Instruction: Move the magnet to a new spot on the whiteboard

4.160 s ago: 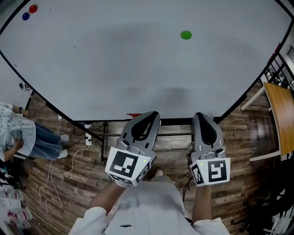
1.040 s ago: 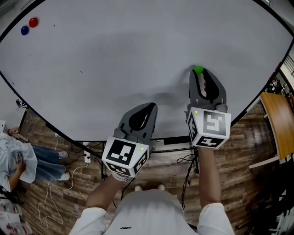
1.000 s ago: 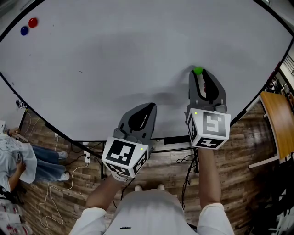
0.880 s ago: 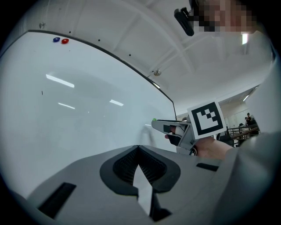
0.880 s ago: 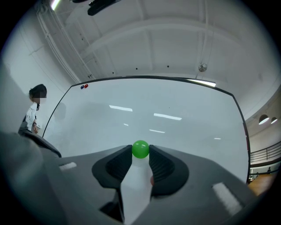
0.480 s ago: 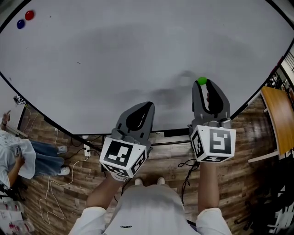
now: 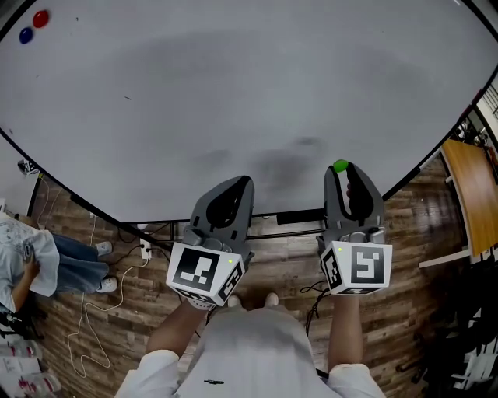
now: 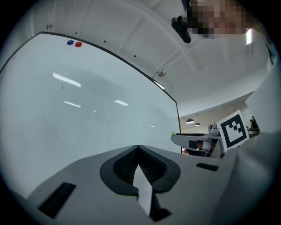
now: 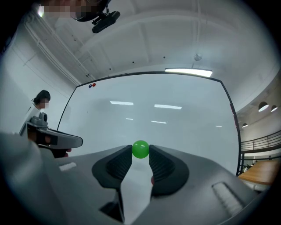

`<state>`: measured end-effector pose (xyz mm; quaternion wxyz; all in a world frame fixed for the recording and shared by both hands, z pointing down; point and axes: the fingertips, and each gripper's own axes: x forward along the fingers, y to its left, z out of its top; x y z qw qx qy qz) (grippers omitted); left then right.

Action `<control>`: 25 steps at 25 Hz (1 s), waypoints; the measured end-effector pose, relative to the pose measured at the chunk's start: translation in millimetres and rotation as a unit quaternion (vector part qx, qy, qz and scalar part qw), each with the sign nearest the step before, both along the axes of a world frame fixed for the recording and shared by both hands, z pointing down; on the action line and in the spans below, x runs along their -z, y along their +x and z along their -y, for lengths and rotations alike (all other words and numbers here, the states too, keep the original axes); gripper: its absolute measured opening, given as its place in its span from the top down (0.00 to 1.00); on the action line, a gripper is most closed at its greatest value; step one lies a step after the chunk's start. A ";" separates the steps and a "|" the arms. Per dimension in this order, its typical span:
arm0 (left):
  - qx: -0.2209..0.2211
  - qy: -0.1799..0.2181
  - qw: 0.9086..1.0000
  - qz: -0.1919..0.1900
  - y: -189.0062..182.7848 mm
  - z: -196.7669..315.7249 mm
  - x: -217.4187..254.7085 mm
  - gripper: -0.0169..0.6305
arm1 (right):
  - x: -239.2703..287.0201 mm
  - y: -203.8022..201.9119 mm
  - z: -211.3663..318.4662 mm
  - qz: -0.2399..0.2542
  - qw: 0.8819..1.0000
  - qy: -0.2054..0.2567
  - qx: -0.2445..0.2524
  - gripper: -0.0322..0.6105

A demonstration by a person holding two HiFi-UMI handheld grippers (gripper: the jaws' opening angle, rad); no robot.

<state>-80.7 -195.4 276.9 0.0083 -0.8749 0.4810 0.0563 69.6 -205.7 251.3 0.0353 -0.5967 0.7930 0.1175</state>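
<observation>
A small green magnet (image 7: 340, 165) is pinched at the tip of my right gripper (image 7: 341, 171), in front of the lower right part of the whiteboard (image 7: 233, 93). The right gripper view shows the green magnet (image 9: 140, 149) squeezed between the two dark jaws of the right gripper (image 9: 140, 154). I cannot tell whether it touches the board. My left gripper (image 7: 240, 182) is shut with nothing in it, near the board's lower edge; in its own view the left gripper (image 8: 138, 146) has its jaws pressed together.
A red magnet (image 7: 40, 18) and a blue magnet (image 7: 26, 35) sit at the board's top left corner. A person (image 7: 31, 260) stands at the left above floor cables (image 7: 93, 303). A wooden table (image 7: 469, 198) is at the right.
The right gripper reached up, shut on the green magnet and has carried it down toward the board's lower edge. The left gripper has barely moved.
</observation>
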 end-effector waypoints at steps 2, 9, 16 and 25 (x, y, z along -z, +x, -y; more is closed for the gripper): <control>0.001 -0.001 1.000 0.004 -0.6 -1.0 -3.9 0.96 | -9.7 -1.1 -3.9 0.007 1.000 -0.008 0.004 0.75; 0.002 -0.013 1.000 0.011 -1.9 -2.8 -18.2 0.96 | -27.9 -5.9 -20.4 0.019 1.000 -0.014 0.015 0.75; 0.001 -0.017 1.000 0.012 -2.5 -2.3 -23.6 0.96 | -35.6 -7.5 -18.0 0.026 0.999 -0.017 0.015 0.75; -0.004 -0.028 1.000 0.009 7.3 -1.6 -34.1 0.96 | -50.2 8.7 -12.3 0.027 0.999 -0.015 -0.005 0.75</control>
